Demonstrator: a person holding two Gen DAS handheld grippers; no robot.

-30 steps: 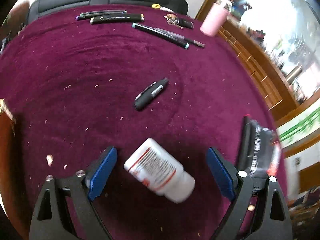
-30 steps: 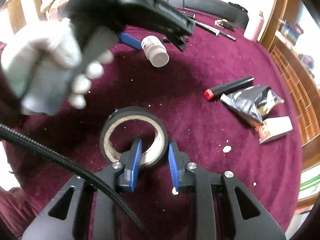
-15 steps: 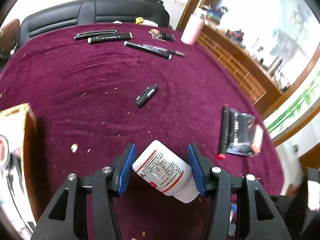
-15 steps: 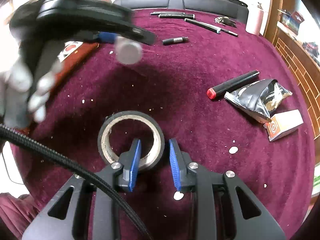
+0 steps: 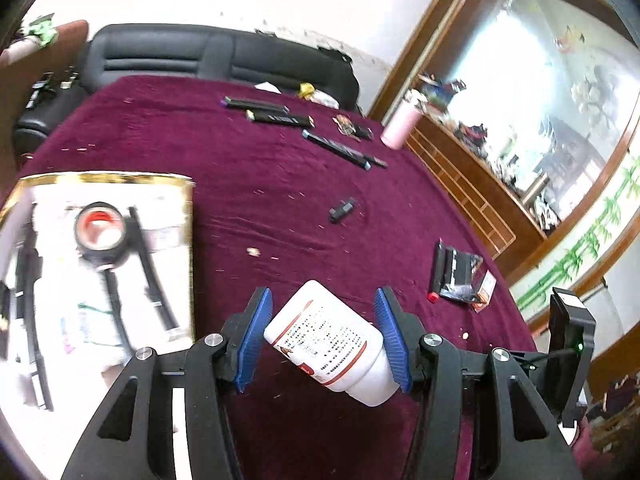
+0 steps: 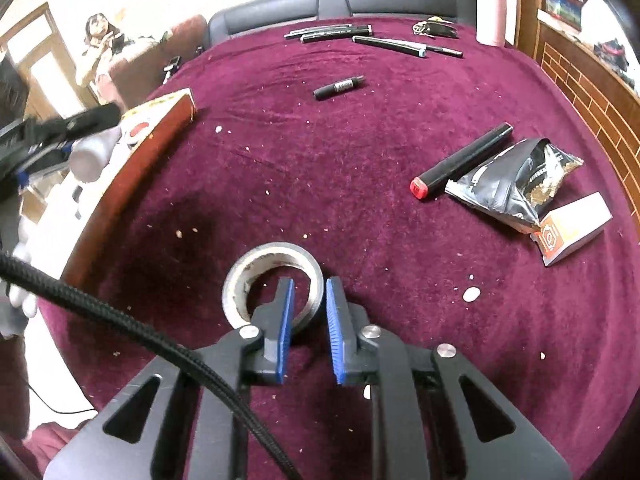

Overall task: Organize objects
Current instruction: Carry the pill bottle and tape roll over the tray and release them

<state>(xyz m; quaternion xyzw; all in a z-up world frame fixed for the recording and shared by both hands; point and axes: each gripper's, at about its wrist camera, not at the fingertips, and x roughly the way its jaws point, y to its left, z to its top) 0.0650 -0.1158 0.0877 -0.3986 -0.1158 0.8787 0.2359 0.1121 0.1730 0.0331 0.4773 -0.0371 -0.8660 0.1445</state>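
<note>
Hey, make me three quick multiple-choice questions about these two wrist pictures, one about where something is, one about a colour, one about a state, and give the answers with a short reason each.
1. Where does the black marker with the red end lie?
A. inside the box
B. on the cloth beside the black snack bag
C. in the roll of tape

2. What colour is the cloth on the table?
A. green
B. grey
C. dark red-purple

3. What is the left tool doing with the white plastic bottle with the red-edged label?
A. gripping it
B. hovering open with nothing between its pads
C. pressing it flat on the cloth

Answers: 1 B, the marker lies along the bag's edge. 2 C, the cloth is maroon in both views. 3 A, both blue pads press the bottle's sides.
</note>
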